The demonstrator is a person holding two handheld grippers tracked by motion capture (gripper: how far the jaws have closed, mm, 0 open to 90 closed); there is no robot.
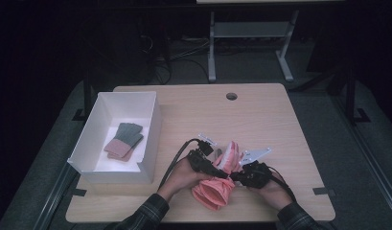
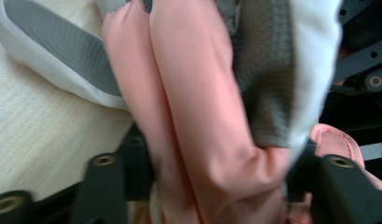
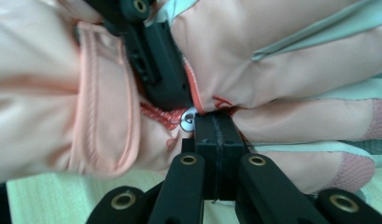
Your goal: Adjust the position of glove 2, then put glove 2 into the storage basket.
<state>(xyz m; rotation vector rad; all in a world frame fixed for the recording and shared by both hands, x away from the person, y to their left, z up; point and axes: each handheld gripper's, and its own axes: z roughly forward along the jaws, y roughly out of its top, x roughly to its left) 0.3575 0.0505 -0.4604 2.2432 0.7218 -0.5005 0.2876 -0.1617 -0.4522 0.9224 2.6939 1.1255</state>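
A salmon-pink padded glove with pale and grey panels lies near the table's front edge, between the person's two hands. My left gripper comes in from the left and is shut on the glove; in the left gripper view the pink fabric bulges between its black jaws. My right gripper comes in from the right. Its jaws are shut tight on a red-stitched edge of the glove, next to a small metal snap. One black jaw of the left gripper crosses the top of the right gripper view.
A white open box stands at the table's left and holds a grey and pink pair of gloves. The wooden table has a round cable hole at the back. Beyond the table stands a desk frame.
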